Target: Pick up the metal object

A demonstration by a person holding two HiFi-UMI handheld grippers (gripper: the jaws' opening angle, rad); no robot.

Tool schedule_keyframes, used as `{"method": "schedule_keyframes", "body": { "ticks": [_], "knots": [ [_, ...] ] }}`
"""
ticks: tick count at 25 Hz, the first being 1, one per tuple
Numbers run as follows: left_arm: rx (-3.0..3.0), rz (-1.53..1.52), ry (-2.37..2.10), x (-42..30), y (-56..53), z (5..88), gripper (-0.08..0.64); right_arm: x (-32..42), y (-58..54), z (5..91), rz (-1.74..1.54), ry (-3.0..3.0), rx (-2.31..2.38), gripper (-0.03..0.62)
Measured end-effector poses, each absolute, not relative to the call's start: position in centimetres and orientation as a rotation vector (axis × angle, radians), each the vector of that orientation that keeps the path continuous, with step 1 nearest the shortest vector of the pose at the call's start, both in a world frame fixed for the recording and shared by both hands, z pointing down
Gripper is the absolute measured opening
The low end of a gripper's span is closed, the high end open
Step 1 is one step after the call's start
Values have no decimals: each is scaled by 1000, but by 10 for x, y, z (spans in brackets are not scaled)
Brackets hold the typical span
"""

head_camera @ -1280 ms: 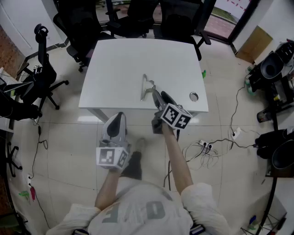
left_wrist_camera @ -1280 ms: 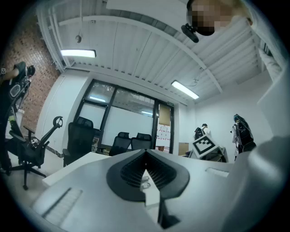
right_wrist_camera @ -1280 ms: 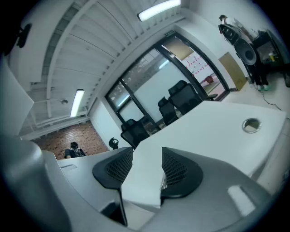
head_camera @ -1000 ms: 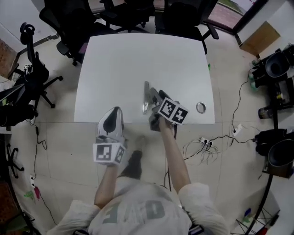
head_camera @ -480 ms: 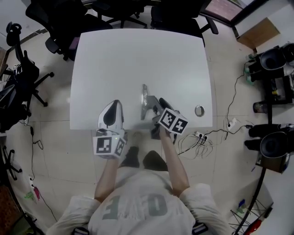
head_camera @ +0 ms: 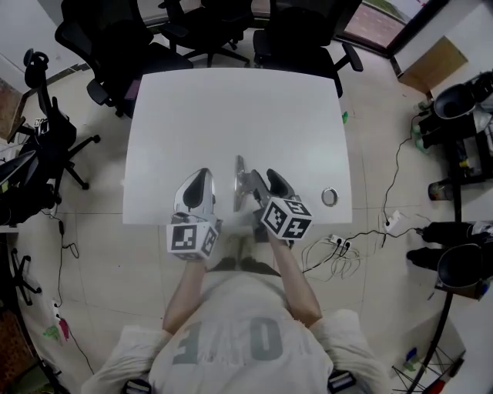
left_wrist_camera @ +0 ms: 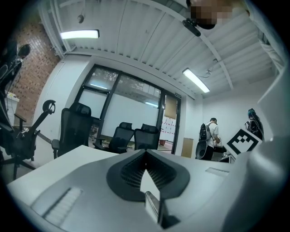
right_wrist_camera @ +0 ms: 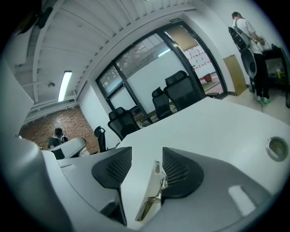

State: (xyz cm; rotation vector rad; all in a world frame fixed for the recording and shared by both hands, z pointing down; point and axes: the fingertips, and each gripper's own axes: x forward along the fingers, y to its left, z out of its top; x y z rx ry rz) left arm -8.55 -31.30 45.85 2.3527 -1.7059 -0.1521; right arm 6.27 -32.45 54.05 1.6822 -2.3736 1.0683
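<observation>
The metal object (head_camera: 239, 182) is a thin, shiny clip-like piece lying on the white table (head_camera: 231, 108) near its front edge. In the right gripper view the metal object (right_wrist_camera: 152, 190) stands between my right gripper's (right_wrist_camera: 146, 155) jaws. It leans on the right pad (right_wrist_camera: 181, 172), and a gap separates it from the left pad (right_wrist_camera: 112, 170), so the jaws are open. Seen from the head view, the right gripper (head_camera: 259, 185) sits right at the object. My left gripper (head_camera: 194, 194) hovers just left of it. Its jaws (left_wrist_camera: 145, 156) are shut at the tips with nothing held.
A round metal grommet (head_camera: 330, 196) is set in the table at the front right, also visible as the grommet (right_wrist_camera: 276, 148). Black office chairs (head_camera: 216, 23) line the far side. Cables (head_camera: 339, 246) lie on the floor to the right. A person (right_wrist_camera: 244, 27) stands far off.
The left gripper has come forward from over the floor to the table's front edge, beside the object. The right gripper has stayed at the metal object.
</observation>
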Motion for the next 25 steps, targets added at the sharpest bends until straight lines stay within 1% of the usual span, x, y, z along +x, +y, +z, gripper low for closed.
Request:
{"method": "schedule_keyframes", "body": {
  "ticks": [4,7,13,17,21,25],
  "knots": [
    [2380,-142,-1675,-72,-318,459,2,59,-325,525,943,-2433,1678,213],
    [2387,-139,-1659,-65,-318,462,2,60,-324,527,911,-2435,1653,213],
    [2391,-103,-1657,-63,-322,467,2,65,-321,549,977,-2387,1625,219],
    [2369,-86,-1658,-66,-317,479,2,60,-321,583,1104,-2310,1573,236],
    [2362,-63,-1650,-70,-311,479,2,51,-323,609,1201,-2241,1510,239],
    [2338,-46,-1676,-78,-307,487,2,45,-326,624,1220,-2202,1478,224]
  ]
}}
